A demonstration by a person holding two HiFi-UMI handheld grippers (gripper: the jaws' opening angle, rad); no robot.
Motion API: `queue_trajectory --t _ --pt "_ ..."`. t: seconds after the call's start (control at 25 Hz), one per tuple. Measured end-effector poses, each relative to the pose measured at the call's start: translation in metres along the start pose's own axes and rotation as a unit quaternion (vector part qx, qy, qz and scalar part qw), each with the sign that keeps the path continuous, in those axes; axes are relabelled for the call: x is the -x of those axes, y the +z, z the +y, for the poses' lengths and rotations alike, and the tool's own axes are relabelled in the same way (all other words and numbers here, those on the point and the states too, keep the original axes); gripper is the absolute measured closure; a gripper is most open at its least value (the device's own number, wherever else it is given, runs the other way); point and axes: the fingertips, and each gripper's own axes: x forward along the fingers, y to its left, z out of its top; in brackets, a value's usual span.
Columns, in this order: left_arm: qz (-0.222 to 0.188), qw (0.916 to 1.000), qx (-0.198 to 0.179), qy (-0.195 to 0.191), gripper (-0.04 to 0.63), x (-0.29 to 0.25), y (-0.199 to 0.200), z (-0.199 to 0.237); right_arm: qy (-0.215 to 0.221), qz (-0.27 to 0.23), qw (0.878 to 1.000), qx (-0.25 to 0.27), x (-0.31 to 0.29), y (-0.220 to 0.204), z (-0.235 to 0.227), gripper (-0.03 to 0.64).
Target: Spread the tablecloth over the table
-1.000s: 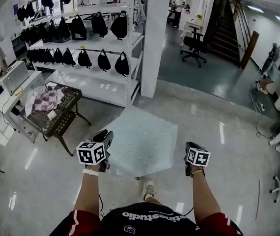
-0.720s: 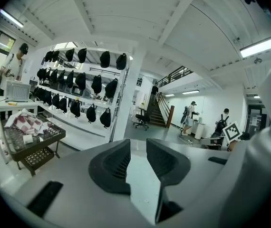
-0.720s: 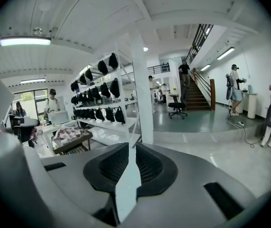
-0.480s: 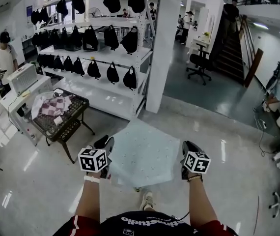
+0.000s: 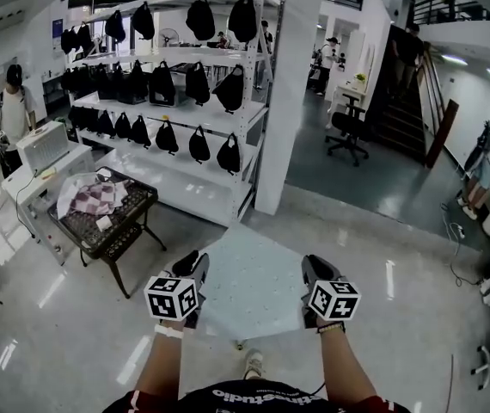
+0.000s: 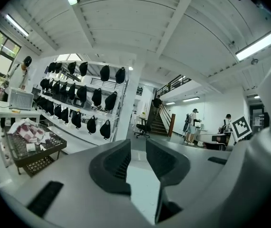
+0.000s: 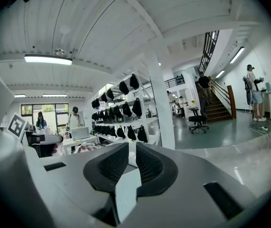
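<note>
A pale blue-white tablecloth (image 5: 249,282) hangs spread in the air in front of me, held by its near edge. My left gripper (image 5: 192,267) is shut on its left corner and my right gripper (image 5: 312,270) is shut on its right corner. In the left gripper view the cloth (image 6: 142,186) runs between the dark ribbed pads (image 6: 115,163). The right gripper view shows the same pale sheet (image 7: 126,189) pinched low between the pads (image 7: 147,164). The black mesh-top table (image 5: 135,212) stands to the left, apart from the cloth, with a crumpled checked cloth (image 5: 92,198) on it.
A white shelving rack with several black bags (image 5: 185,84) stands behind the table. Just right of it rises a white pillar (image 5: 290,93). A person (image 5: 11,114) stands by a white desk (image 5: 43,149) at far left. An office chair (image 5: 348,136) and stairs (image 5: 404,101) lie beyond.
The two grippers have drawn a little closer together, still holding the tablecloth, which now looks narrower and more raised. The head view has tilted up toward the shelves.
</note>
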Motion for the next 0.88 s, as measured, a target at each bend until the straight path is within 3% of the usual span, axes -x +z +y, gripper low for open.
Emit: queue_trajectory --t 0.32,0.88 --pt "-0.019 0.9981 -0.053 0.024 0.539 0.007 0.016 -0.011 -0.001 -0.037 0.999 0.009 0.015 0.022 0.012 0.546" --pt "-0.037 0.9973 -0.064 -0.003 0.578 0.017 0.027 -0.031 0.008 -0.060 0.998 0.027 0.027 0.041 0.030 0.551"
